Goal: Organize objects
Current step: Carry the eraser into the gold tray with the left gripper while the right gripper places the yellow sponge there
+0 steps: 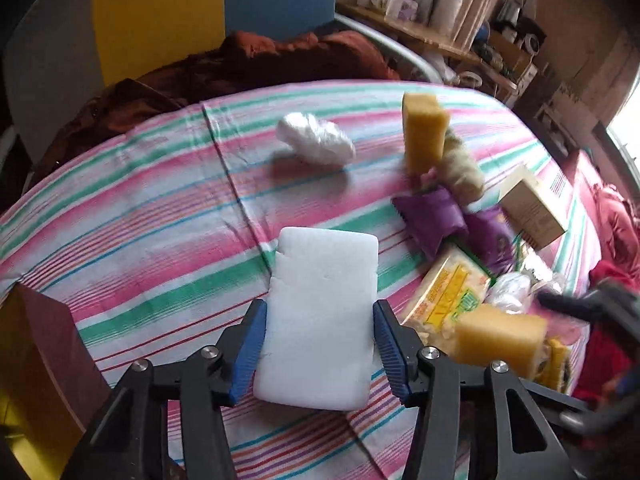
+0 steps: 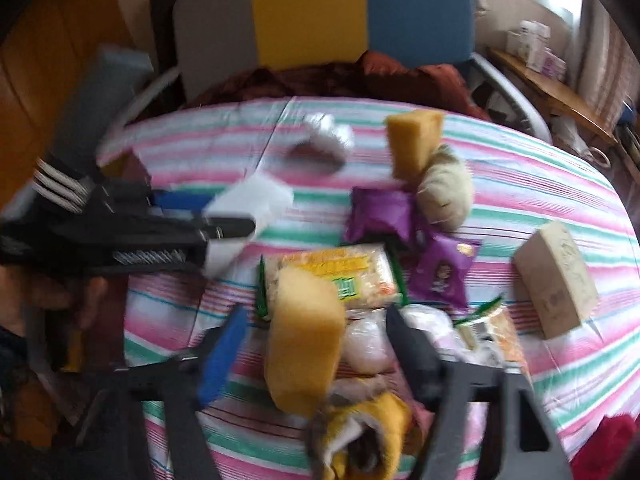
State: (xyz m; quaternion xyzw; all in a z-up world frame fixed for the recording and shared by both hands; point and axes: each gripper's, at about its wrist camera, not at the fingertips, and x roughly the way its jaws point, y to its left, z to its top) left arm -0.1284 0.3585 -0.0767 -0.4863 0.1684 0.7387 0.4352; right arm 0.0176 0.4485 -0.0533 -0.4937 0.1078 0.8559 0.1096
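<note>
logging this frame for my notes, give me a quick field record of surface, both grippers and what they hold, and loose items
surface: striped pink, green and white bedsheet
left gripper: shut on white rectangular foam block
right gripper: around a yellow sponge block; view blurred, contact unclear
upright: second yellow sponge block
loose items: purple snack packets, beige cardboard box, crumpled white plastic bag

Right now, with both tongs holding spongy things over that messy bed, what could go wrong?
1. The left tongs pinch the white foam block only near its lower end, so it might tip or slip out.
2. The right tongs have a yellow sponge between them, but the view is blurred; the grip may be loose.
3. The upright yellow sponge leans on a small pile and could topple if bumped.
</note>
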